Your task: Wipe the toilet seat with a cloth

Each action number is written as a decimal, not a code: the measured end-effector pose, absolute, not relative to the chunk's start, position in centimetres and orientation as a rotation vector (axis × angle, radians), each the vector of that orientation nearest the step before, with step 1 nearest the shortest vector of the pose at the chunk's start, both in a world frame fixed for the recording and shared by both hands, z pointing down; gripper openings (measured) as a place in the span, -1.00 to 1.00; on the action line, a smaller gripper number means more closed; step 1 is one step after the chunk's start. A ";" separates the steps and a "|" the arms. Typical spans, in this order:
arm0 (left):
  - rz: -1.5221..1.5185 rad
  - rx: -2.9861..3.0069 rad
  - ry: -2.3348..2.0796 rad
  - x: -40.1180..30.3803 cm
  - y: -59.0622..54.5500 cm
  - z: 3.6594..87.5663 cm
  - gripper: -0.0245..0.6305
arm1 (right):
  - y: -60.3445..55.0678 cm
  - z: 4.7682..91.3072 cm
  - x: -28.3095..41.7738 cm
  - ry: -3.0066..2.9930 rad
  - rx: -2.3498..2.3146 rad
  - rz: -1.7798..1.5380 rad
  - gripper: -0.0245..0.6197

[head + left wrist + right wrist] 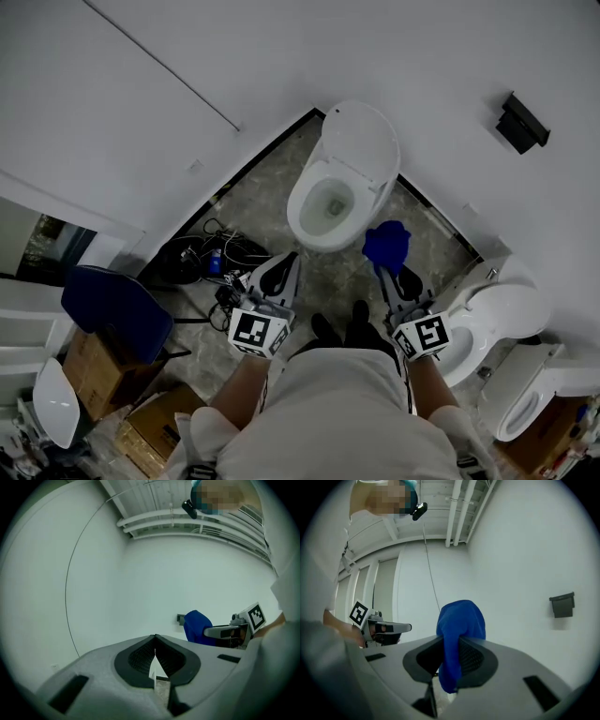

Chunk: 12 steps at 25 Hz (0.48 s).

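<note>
My right claw (392, 274) pinches a blue cloth (386, 244); my left claw (281, 267) is pressed together, empty. Both hang near the open toilet (300, 204).

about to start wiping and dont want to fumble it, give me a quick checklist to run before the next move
1. Cloth gripped: ok. The blue cloth is clamped between the jaws of the right hand-held gripper.
2. Lid out of the way: ok. The lid is up and the toilet seat is exposed.
3. Cloth on the seat: not ok. It is held in front of the bowl, apart from the seat.
4. Left hand-held gripper free: ok. Jaws together, nothing between them.
5. Footing: not ok. Cables lie on the floor left of the toilet.
6. Where the seat is dirty: cannot tell.
</note>
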<state>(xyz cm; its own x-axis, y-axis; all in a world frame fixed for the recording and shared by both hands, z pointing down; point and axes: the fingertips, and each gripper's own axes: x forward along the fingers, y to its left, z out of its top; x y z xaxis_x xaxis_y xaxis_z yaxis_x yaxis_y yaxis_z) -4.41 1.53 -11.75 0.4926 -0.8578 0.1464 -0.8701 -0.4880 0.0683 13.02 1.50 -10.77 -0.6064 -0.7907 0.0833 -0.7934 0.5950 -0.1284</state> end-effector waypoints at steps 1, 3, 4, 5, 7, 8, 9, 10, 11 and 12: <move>0.141 2.595 -1.517 -4.8 0.3 -11.3 -0.90 | 0.2 -10.3 12.7 -2.795 1.379 0.231 -0.72; 0.143 2.594 -1.543 -5.5 -1.9 -10.3 -0.90 | -2.4 -8.8 12.1 -2.809 1.362 0.239 -0.72; 0.142 2.591 -1.560 -5.9 -2.9 -9.7 -0.90 | -3.6 -7.8 11.8 -2.814 1.352 0.252 -0.72; 0.136 2.584 -1.578 -6.3 -3.8 -8.9 -0.90 | -4.7 -6.7 11.6 -2.819 1.341 0.265 -0.72; 0.119 2.558 -1.607 -6.8 -5.7 -6.8 -0.90 | -6.8 -4.3 11.1 -2.826 1.319 0.283 -0.72; 0.114 2.543 -1.618 -7.0 -6.8 -5.4 -0.90 | -8.0 -3.0 10.9 -2.830 1.310 0.289 -0.72; 0.110 2.530 -1.625 -6.9 -7.8 -4.0 -0.90 | -9.1 -1.7 10.8 -2.835 1.303 0.294 -0.72; 0.104 2.524 -1.628 -6.7 -8.8 -2.6 -0.90 | -10.1 -0.3 10.8 -2.838 1.297 0.299 -0.72; 0.090 2.528 -1.624 -6.2 -9.6 -1.3 -0.90 | -11.1 1.0 10.9 -2.841 1.291 0.304 -0.72; 0.069 2.544 -1.615 -5.6 -10.4 0.0 -0.90 | -11.9 2.3 11.1 -2.845 1.287 0.313 -0.72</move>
<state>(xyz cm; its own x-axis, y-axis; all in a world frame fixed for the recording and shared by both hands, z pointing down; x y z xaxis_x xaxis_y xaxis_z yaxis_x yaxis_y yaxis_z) -5.61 -10.38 0.01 0.4273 -0.8978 0.1066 -0.9036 -0.4203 0.0826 11.07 -11.92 2.26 -0.6634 -0.7434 0.0849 -0.7441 0.6435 -0.1797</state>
